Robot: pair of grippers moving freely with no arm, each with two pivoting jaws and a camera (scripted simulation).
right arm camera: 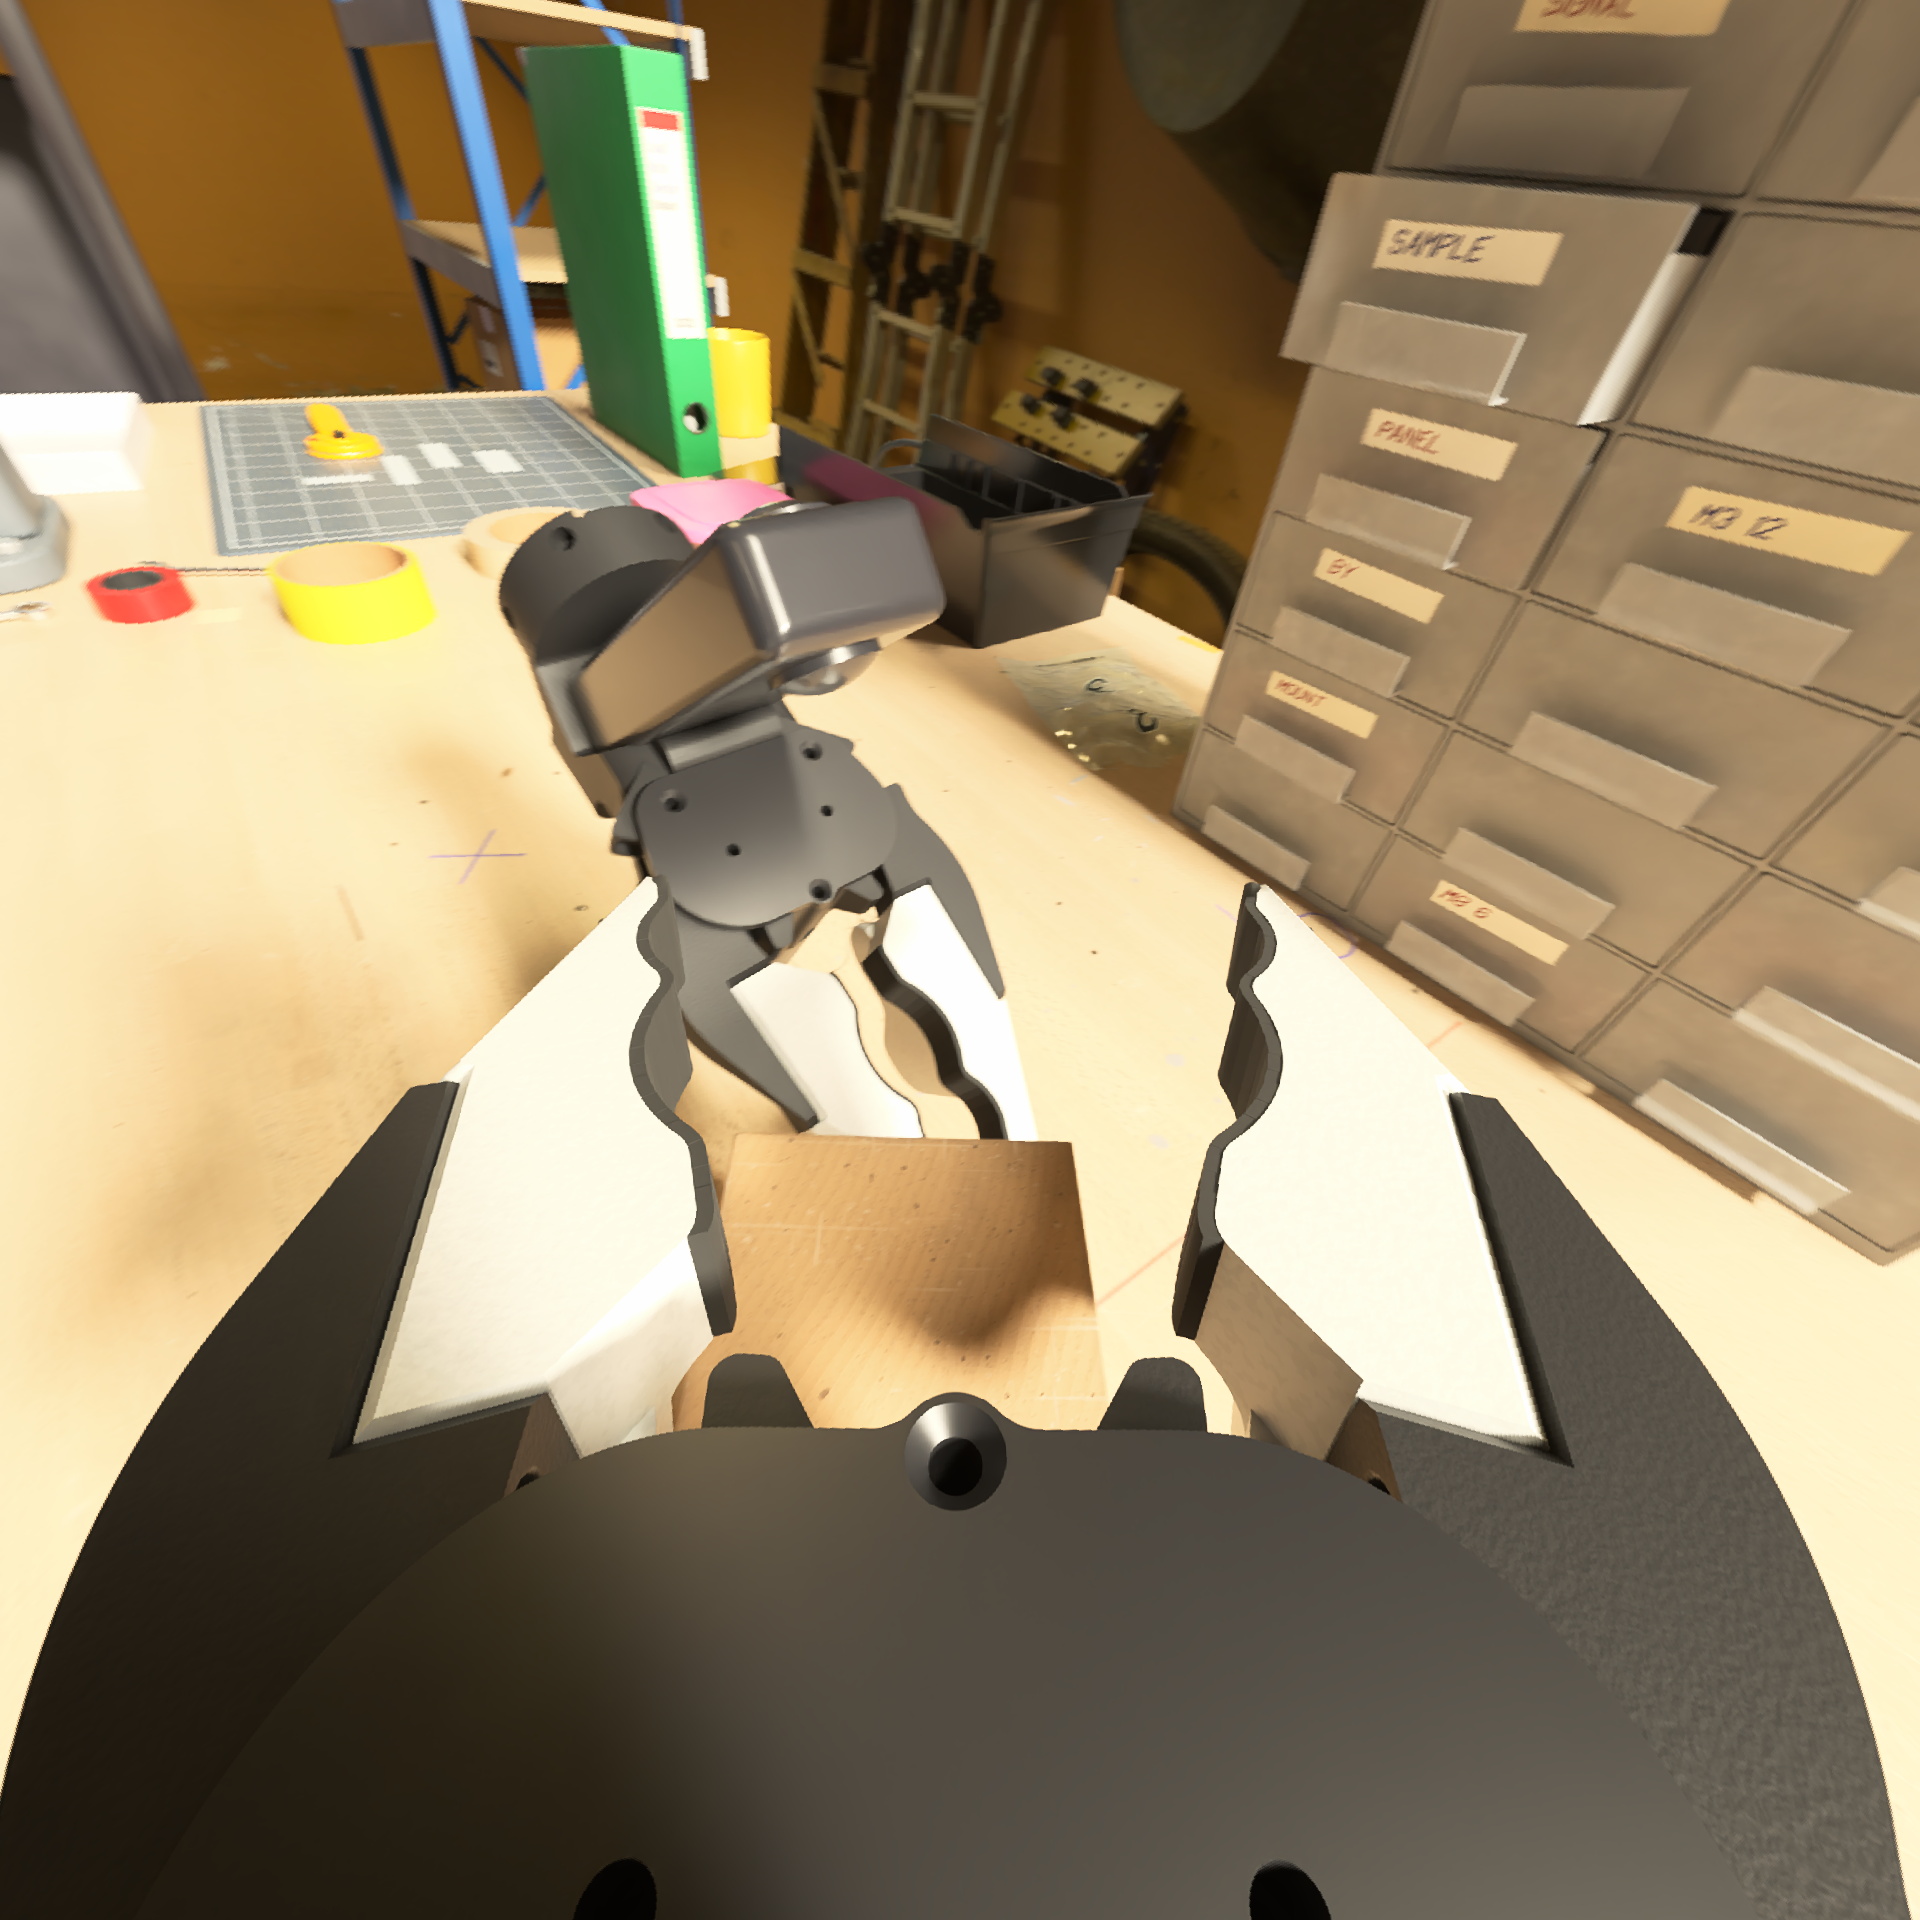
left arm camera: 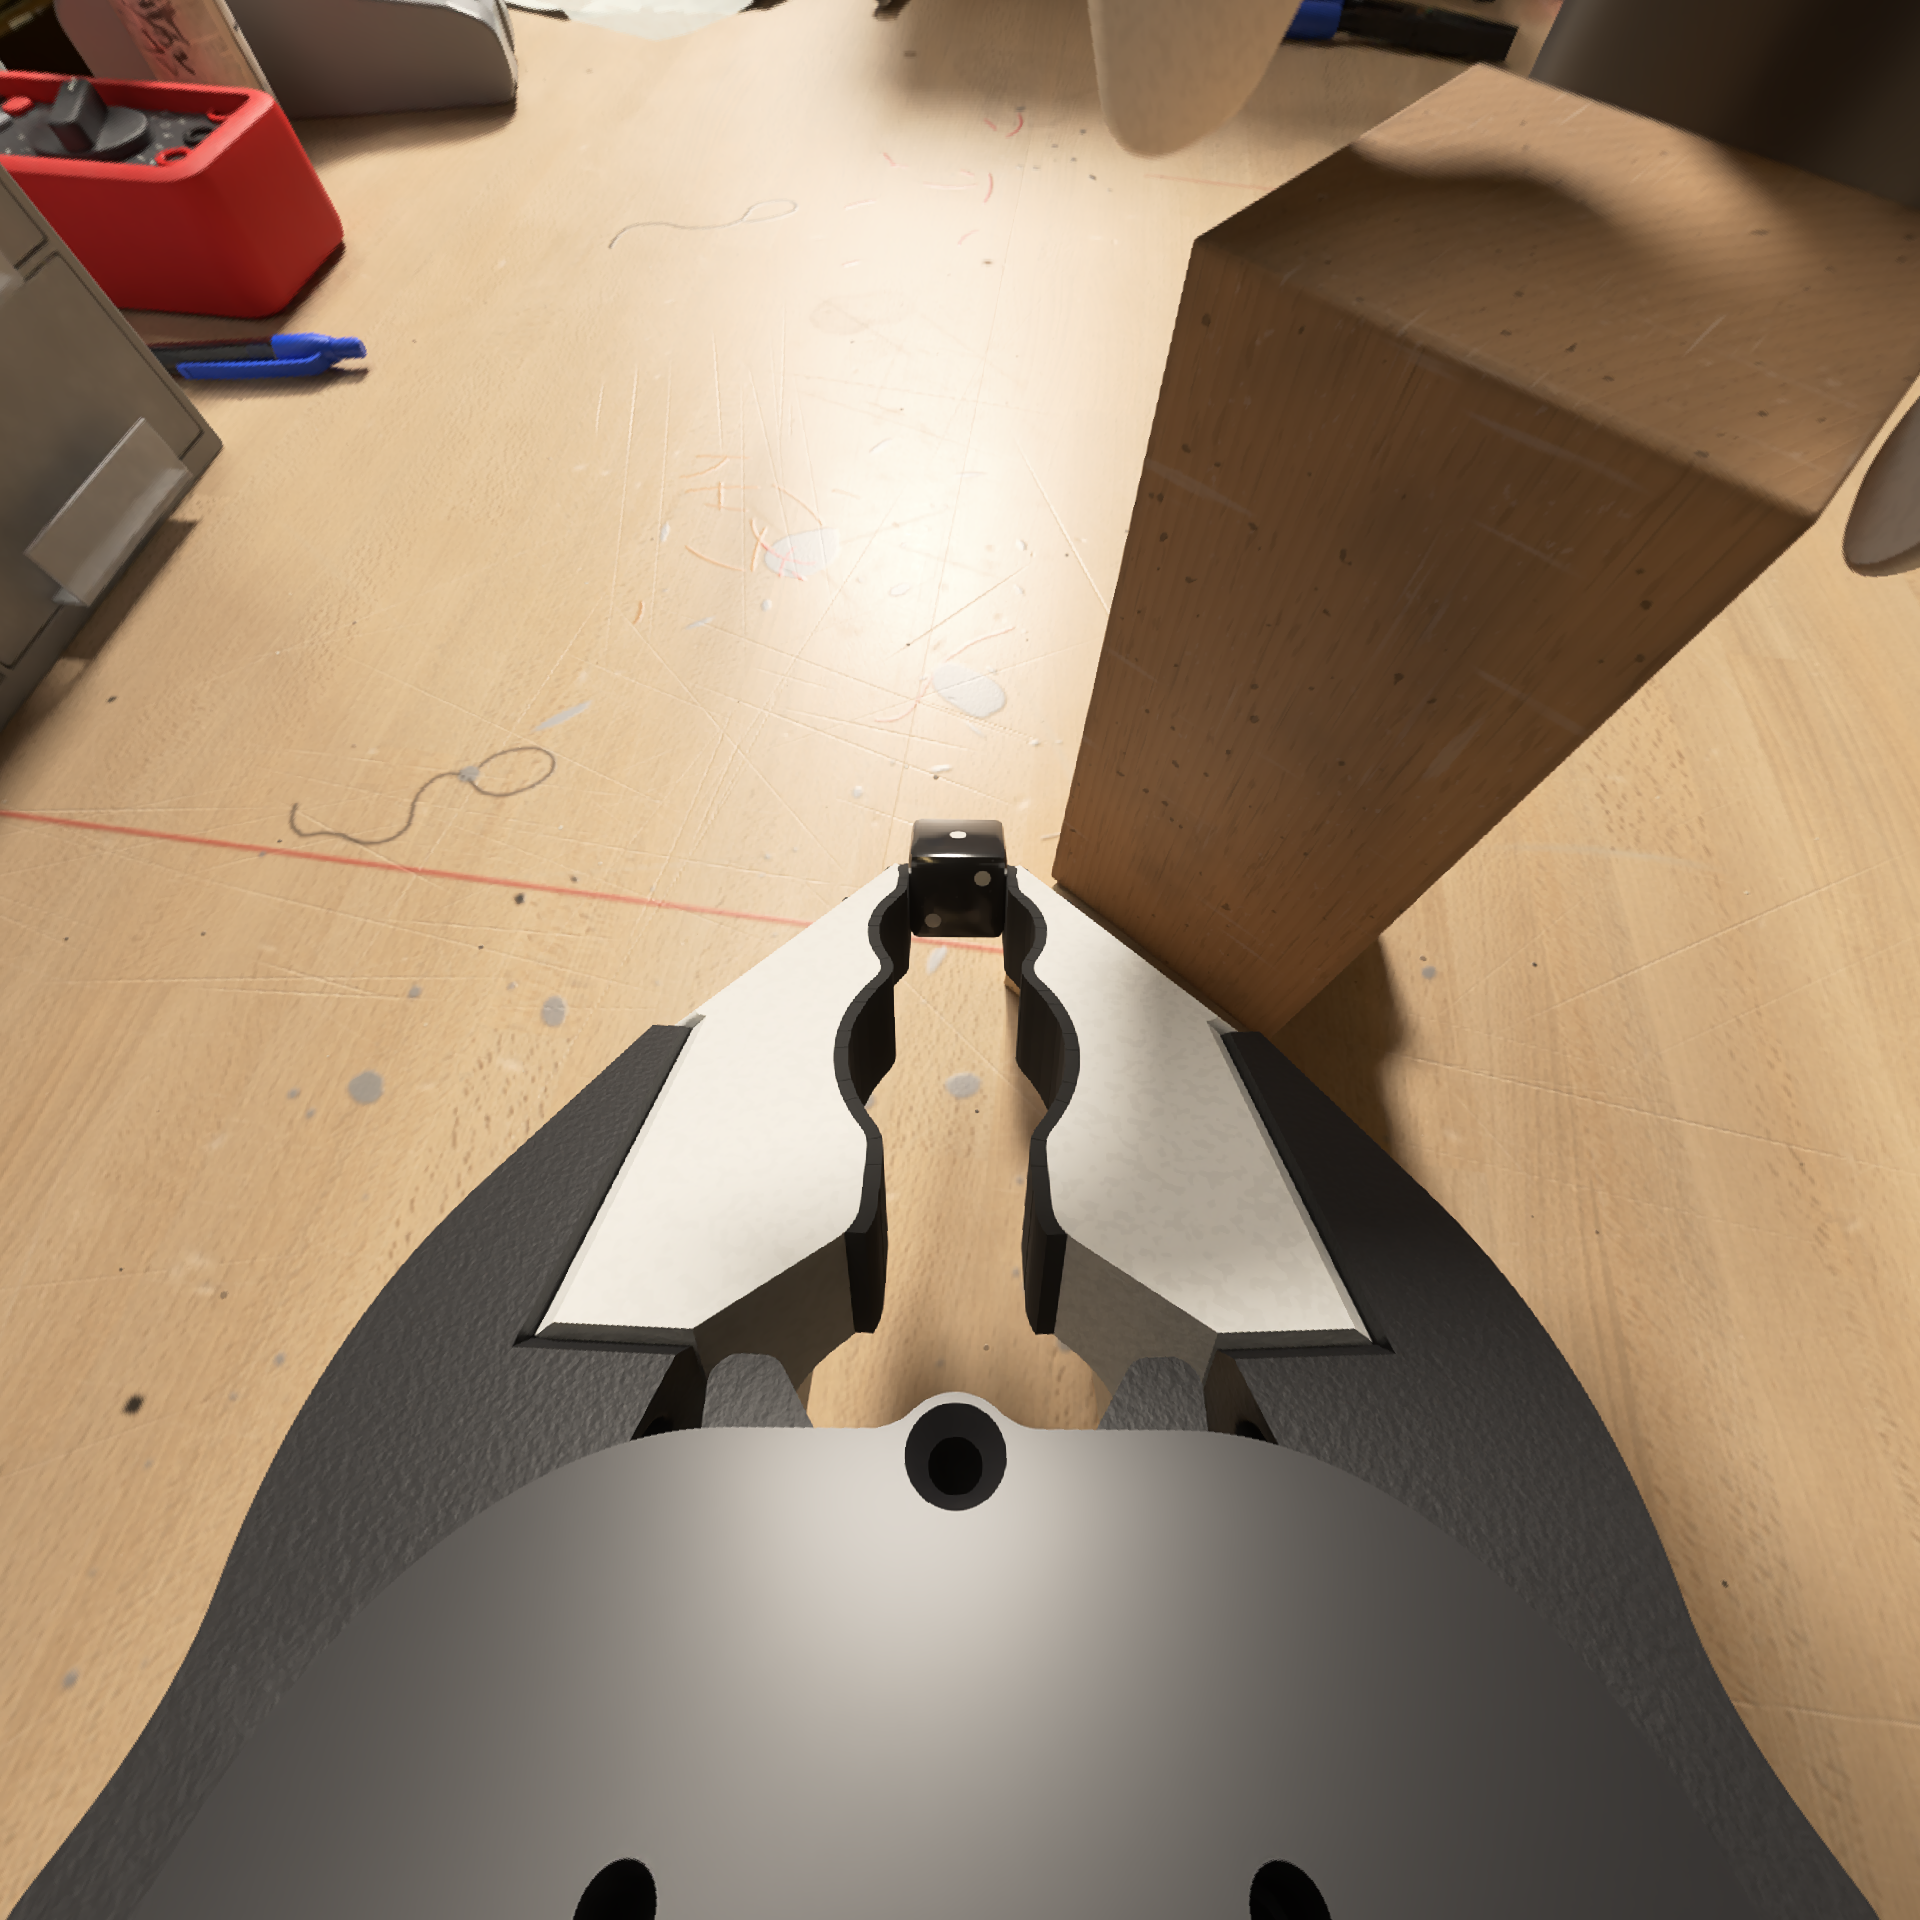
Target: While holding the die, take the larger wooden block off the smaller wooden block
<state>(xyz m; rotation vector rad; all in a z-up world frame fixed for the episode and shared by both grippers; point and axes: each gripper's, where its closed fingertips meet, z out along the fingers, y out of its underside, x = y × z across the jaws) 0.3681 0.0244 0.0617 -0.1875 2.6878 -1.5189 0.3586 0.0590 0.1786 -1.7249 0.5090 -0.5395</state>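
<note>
Nearest in the left wrist view, the left claw (left arm camera: 957, 894) pinches the small black die (left arm camera: 958, 883) at its very tips, low over the bench (left arm camera: 520, 623), so the die stays clear of the work. At two o'clock of it stands the wooden block (left arm camera: 1434, 582), just beside. From the right wrist view, the right claw (right arm camera: 951, 1039) is spread wide astride that block's top (right arm camera: 914, 1247), apparently lined up to close and lift it. No smaller block shows beneath.

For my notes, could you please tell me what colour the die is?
Glossy black with white dots; the die shows best in the left wrist view.
</note>
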